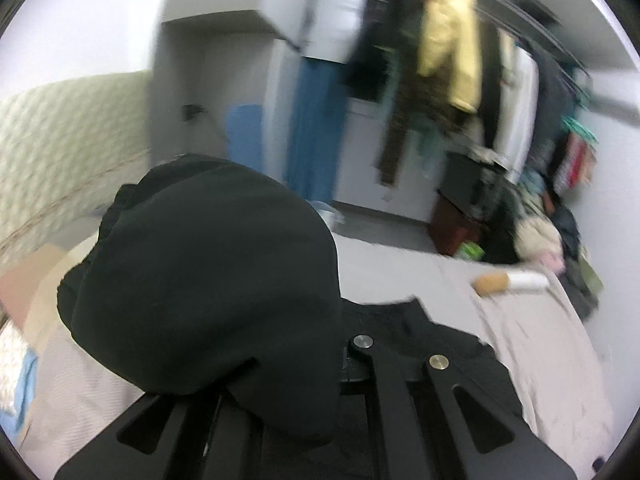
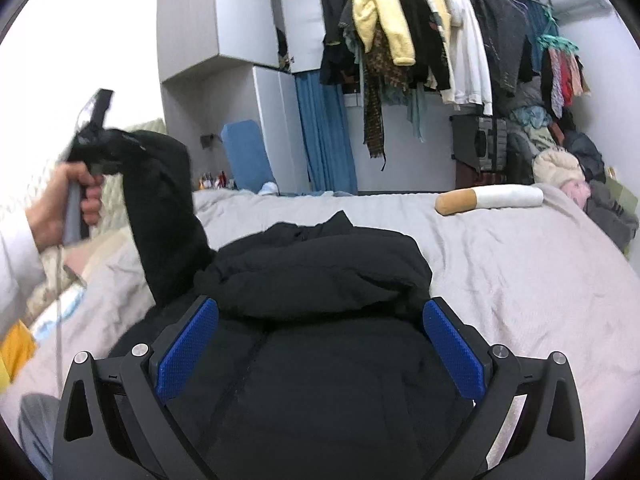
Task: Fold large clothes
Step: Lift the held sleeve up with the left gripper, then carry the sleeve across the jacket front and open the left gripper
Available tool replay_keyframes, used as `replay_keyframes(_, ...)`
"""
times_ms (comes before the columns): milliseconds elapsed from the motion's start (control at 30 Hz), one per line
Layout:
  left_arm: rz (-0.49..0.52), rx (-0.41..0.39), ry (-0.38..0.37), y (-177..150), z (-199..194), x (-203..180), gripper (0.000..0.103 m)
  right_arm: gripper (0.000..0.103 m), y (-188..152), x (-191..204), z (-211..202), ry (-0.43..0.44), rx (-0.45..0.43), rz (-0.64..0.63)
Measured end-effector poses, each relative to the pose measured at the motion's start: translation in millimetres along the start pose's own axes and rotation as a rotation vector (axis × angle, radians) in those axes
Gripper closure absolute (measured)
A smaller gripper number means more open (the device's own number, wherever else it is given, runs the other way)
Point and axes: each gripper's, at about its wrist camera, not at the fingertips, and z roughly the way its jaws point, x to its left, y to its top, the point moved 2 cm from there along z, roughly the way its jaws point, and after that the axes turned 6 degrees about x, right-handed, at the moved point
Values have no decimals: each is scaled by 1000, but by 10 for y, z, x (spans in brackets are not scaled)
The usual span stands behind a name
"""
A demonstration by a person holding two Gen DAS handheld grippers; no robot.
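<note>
A large black garment [image 2: 320, 280] lies bunched on the grey bed [image 2: 500, 264]. My left gripper [image 2: 96, 136] is shut on one sleeve [image 2: 160, 208] and holds it raised high at the left. In the left wrist view the sleeve [image 1: 208, 280] drapes over the left gripper [image 1: 296, 364] and hides its fingertips. My right gripper [image 2: 320, 344] is open, low over the garment's body, with its blue pads [image 2: 188, 348] on either side of the cloth.
A cigarette-shaped pillow [image 2: 488, 198] lies at the bed's far right. A rack of hanging clothes [image 2: 420, 52] and a clothes pile [image 2: 568, 168] stand behind. A grey cupboard [image 2: 216, 40], blue curtain [image 2: 324, 132] and padded headboard [image 1: 60, 140] are at back and left.
</note>
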Motion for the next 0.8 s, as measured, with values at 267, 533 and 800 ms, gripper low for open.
replay_keyframes(267, 97, 92, -141, -613, 460, -1164, 93, 0, 9, -224, -108, 45, -43, 77)
replay_keyframes(533, 209, 212, -145, -1347, 1028, -1797, 92, 0, -58, -510, -86, 43, -45, 128)
replay_keyframes(800, 264, 354, -149, -1972, 1517, -2089, 48, 0, -187, -740, 138, 49, 1, 165)
